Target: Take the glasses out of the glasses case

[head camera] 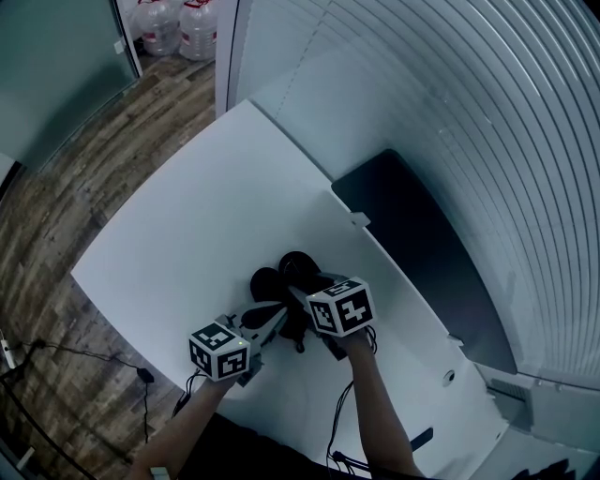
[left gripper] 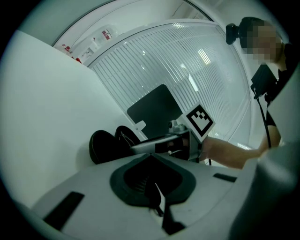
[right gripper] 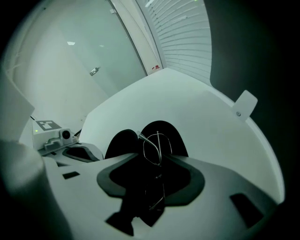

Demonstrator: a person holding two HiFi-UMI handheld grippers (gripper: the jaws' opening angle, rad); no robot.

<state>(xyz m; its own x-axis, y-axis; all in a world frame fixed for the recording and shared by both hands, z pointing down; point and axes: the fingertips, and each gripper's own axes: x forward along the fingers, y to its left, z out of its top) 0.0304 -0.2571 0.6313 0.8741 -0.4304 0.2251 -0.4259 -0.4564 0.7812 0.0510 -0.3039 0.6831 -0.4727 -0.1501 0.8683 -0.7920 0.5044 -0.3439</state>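
A black glasses case (head camera: pixel 272 279) lies open on the white table (head camera: pixel 187 225), its two halves standing like domes (right gripper: pixel 123 140). Thin wire-rimmed glasses (right gripper: pixel 154 146) rise in front of the case's right half and run back into the gap of my right gripper (right gripper: pixel 157 180), which is shut on them. In the head view the right gripper (head camera: pixel 298 286) points steeply down at the case. My left gripper (head camera: pixel 272 317) reaches in low from the near left, its tips at the case's near side. Whether its jaws are open or shut is hidden in the left gripper view.
A dark panel (head camera: pixel 422 253) lies against the ribbed wall on the right, with a small white tab (head camera: pixel 359 219) at its corner. The table's left edge drops to a wooden floor (head camera: pixel 75 187) with cables (head camera: pixel 94 361). Water jugs (head camera: pixel 178 23) stand far back.
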